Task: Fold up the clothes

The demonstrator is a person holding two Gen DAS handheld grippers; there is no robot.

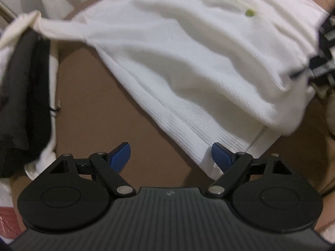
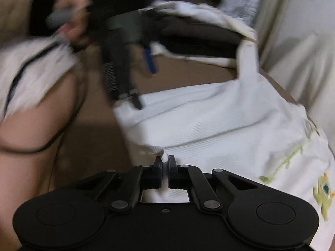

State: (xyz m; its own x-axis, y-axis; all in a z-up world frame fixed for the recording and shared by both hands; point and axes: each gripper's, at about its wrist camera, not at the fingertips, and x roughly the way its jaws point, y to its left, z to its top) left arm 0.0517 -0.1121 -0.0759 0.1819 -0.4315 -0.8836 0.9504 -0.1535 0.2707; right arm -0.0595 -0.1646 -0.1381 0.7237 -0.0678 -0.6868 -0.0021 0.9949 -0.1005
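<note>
Right gripper [image 2: 165, 161] pinches the white ribbed-knit garment [image 2: 209, 121] by one small tuft – liable to slip; left gripper [image 1: 170, 152] spread wide, empty.

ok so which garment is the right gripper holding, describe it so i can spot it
On the brown table lies a white ribbed garment, the largest pale thing in the middle. The right gripper is shut on its edge. Green embroidery sets it apart from the dark clothes beside it.
</note>
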